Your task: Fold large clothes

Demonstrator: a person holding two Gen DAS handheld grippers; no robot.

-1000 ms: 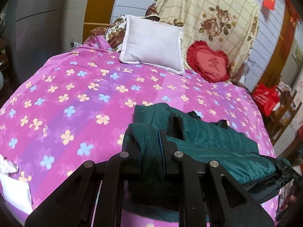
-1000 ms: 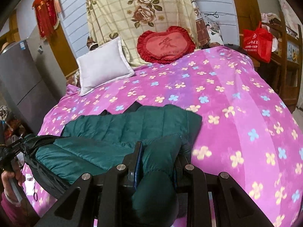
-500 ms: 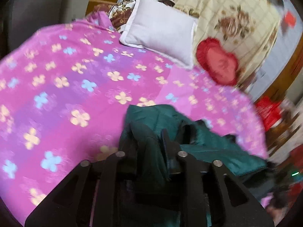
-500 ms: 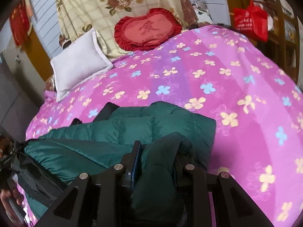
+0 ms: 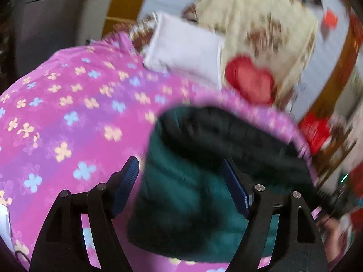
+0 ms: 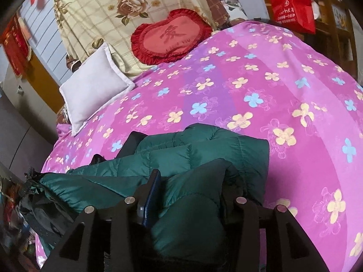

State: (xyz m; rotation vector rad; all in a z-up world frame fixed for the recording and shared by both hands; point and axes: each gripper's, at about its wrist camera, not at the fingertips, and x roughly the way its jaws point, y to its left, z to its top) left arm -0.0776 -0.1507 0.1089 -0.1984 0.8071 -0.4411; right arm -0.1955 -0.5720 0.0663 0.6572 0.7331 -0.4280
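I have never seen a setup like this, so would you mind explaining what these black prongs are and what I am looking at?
There is no robot here. A person holds a two-finger gripper in each hand, and each carries a fisheye camera looking along its black fingers. One picture comes from the left gripper, the other from the right gripper. A green down jacket, partly folded, lies on a pink flowered bedspread. Beyond it are a white pillow and a red heart cushion. Both sets of jaws have just been opening. The left stand wide, with the jacket loose between them. A fold of jacket fills the right jaws; whether they press it I cannot tell.
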